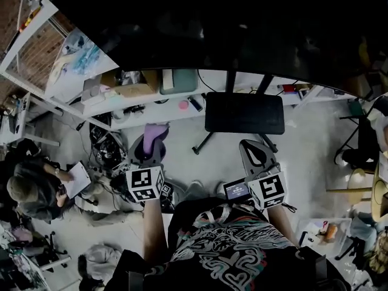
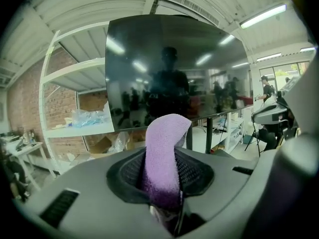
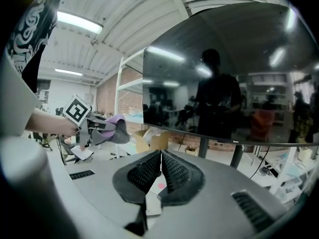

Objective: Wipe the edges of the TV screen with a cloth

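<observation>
The big dark TV screen [image 2: 174,68] stands on a stand ahead of me, its lower edge above both grippers; it also fills the right gripper view as the TV screen [image 3: 239,78]. My left gripper [image 1: 153,143] is shut on a purple cloth [image 1: 155,132]. In the left gripper view the purple cloth [image 2: 165,143] sticks up from between the jaws of the left gripper [image 2: 167,183], short of the screen. My right gripper [image 1: 256,151] is shut with nothing in it, its jaws meeting at the right gripper [image 3: 160,156]. To its left I see the left gripper [image 3: 92,131] with the cloth [image 3: 117,126].
The TV's black base plate [image 1: 244,113] lies on the floor ahead. Behind it runs a white shelf [image 1: 151,96] with boxes and clutter. A person [image 1: 27,190] sits low at the left. A chair [image 1: 364,141] and cluttered stands are at the right.
</observation>
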A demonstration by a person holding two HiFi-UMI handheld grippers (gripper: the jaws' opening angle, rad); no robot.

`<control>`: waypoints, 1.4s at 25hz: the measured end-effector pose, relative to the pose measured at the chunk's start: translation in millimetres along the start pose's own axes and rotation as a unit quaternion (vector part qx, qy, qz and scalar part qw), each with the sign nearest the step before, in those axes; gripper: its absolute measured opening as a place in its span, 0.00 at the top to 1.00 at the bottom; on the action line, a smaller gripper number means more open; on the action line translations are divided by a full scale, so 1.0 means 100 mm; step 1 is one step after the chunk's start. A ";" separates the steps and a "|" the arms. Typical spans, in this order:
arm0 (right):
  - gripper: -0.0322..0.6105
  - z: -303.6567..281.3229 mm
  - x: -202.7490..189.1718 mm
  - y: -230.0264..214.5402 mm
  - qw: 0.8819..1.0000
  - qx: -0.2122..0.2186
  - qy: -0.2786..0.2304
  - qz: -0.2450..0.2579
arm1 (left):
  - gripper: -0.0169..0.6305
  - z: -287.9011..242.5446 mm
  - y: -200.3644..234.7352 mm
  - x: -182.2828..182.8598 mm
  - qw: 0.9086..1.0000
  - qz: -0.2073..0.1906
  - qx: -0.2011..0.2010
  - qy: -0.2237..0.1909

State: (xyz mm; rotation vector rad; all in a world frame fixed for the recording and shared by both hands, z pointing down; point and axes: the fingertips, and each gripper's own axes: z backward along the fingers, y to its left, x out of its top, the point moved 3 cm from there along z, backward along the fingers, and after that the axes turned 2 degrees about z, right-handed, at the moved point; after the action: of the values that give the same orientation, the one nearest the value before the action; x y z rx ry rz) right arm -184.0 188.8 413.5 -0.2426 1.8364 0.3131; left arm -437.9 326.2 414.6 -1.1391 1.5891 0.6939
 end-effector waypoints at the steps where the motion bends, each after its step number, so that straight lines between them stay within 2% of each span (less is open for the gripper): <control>1: 0.90 -0.02 -0.01 -0.01 1.000 0.001 0.003 0.000 | 0.80 -0.02 0.05 0.01 1.000 -0.003 0.008 0.002; 6: 0.90 -0.21 -0.03 -0.17 1.000 -0.001 0.014 -0.009 | 0.80 -0.23 0.32 0.04 0.999 -0.016 0.048 0.008; 11: 0.90 -0.54 0.06 -0.26 1.000 -0.005 0.016 -0.014 | 0.80 -0.54 0.67 0.07 0.998 -0.013 0.065 0.008; 21: 0.90 -1.61 0.37 -0.09 1.000 0.014 0.023 0.000 | 0.80 -1.16 1.45 0.05 0.998 -0.002 0.056 0.025; 35: 0.90 -2.84 0.73 0.47 0.998 0.051 0.034 0.013 | 0.80 -1.74 2.36 -0.07 0.998 0.014 0.040 0.038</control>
State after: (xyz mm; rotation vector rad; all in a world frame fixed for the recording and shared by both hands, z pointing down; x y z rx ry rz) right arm -476.6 137.1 423.8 -0.1598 1.9177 0.2319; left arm -723.1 270.2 452.8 -1.0984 1.6858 0.6063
